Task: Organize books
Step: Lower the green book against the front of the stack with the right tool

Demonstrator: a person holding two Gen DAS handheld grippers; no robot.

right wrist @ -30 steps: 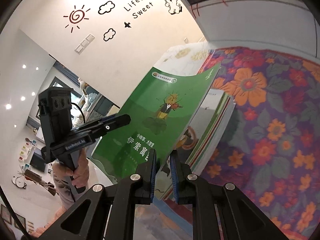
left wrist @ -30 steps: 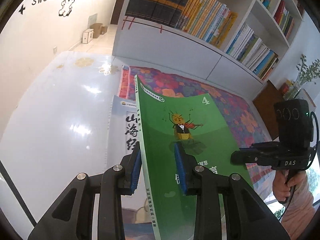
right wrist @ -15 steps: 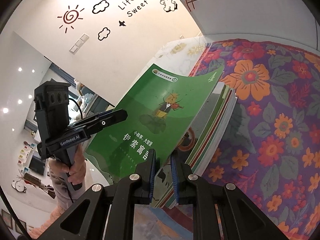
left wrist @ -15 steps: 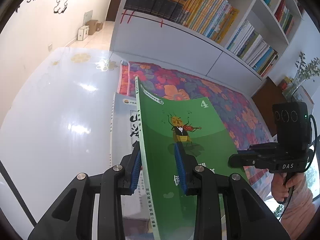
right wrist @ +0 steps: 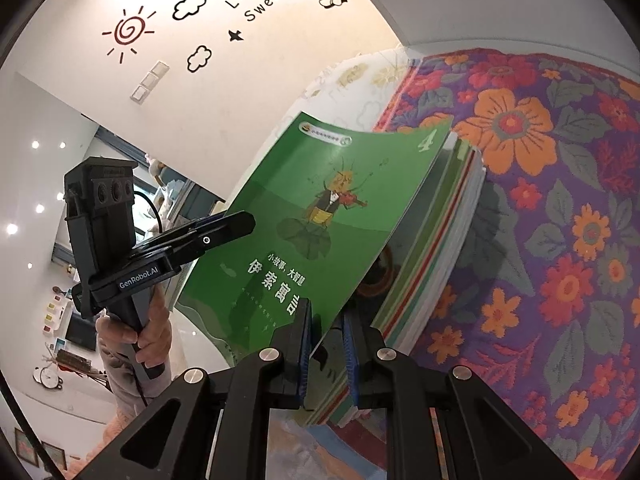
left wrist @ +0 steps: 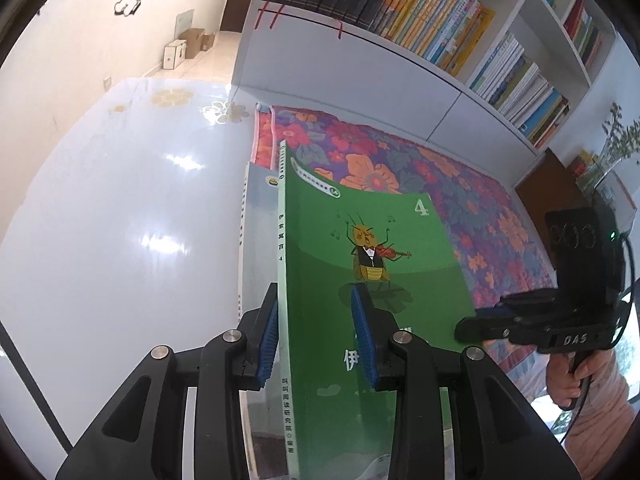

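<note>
Black tongs, blue pads, silver screws

Left tongs [left wrist: 316,336] read "GenRobot.AI", right tongs [right wrist: 326,354] "DAS" beside a green light; black cables trail down, and there's a pinkish sleeve [left wrist: 600,420].

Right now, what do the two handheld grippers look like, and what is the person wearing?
Both are black plastic pistol-grip units with blue ribbed pads and silver bolts at the finger pivots. The left gripper reads "GenRobot.AI" in white, has three round lenses on top and a black cable. The right gripper reads "DAS" and shows a green light. The sleeves look pale pink.
</note>
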